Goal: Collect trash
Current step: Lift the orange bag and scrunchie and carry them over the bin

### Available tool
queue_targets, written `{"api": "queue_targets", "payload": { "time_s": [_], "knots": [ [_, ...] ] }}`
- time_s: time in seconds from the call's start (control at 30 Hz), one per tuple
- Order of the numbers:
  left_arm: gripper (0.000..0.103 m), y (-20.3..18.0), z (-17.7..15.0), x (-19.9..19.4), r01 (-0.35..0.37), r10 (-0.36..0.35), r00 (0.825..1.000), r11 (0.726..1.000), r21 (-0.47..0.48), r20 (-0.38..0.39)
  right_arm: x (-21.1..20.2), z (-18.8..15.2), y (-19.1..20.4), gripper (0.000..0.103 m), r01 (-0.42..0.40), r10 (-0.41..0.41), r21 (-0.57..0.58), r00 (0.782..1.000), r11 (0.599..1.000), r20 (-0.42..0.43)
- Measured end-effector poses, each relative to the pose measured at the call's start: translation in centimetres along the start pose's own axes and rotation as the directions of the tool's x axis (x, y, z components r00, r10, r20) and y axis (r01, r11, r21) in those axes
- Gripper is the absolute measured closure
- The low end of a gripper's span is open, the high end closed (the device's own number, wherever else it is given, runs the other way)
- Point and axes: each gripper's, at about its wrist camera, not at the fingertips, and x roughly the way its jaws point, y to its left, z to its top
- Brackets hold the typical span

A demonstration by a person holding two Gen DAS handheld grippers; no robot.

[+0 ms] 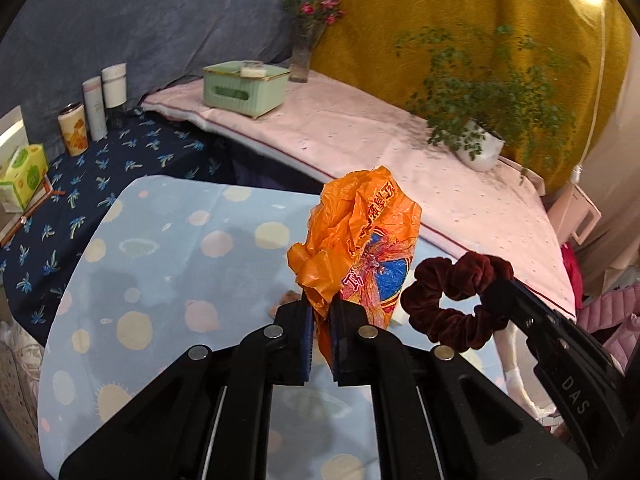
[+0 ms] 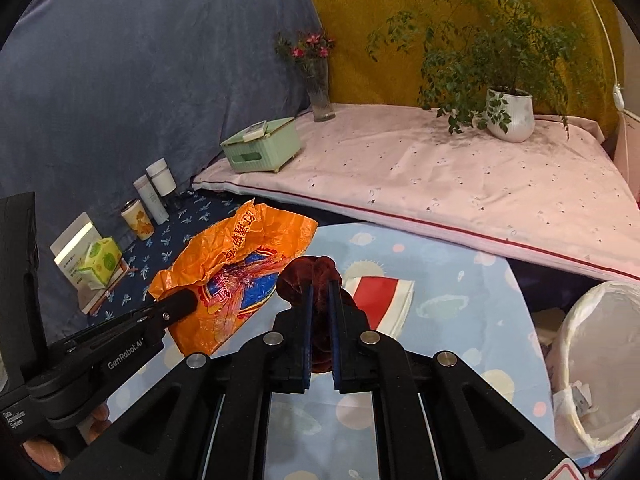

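My left gripper [image 1: 320, 308] is shut on a crumpled orange plastic bag [image 1: 360, 248] and holds it above the blue spotted table [image 1: 160, 260]. The bag also shows in the right wrist view [image 2: 228, 268], with the left gripper [image 2: 180, 304] beside it. My right gripper [image 2: 320, 292] is shut on a dark red velvet scrunchie [image 2: 308, 276]. In the left wrist view the scrunchie [image 1: 452, 300] hangs from the right gripper [image 1: 500, 292] just right of the bag. A bin lined with a white bag [image 2: 600, 360] stands at the right of the table.
A red and white paper item [image 2: 384, 300] lies on the blue table. A pink-covered surface [image 2: 440, 184] holds a green box [image 2: 260, 148], a vase [image 2: 320, 92] and a potted plant [image 2: 512, 112]. Bottles, a can and tissue boxes [image 2: 100, 260] stand on the dark blue cloth.
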Motion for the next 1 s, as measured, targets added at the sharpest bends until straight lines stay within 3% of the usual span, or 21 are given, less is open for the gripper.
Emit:
{"api": "queue_targets", "payload": {
  "time_s": [0.47,1.0],
  "knots": [
    [0.097,-12.1,-2.3,-3.0,0.108,-0.111,0.994,0.980,0.164,0.011,-9.4,0.5,-9.2,0.096,0.103,-0.117,0.110,0.985,0.989,0.130],
    [0.097,-25.8,-6.6,-0.9,0.269,-0.245,0.963,0.906,0.326,-0.112,-16.1,-2.3,-22.8,0.096,0.247,-0.301,0.299,0.942,0.922,0.149]
  ]
}}
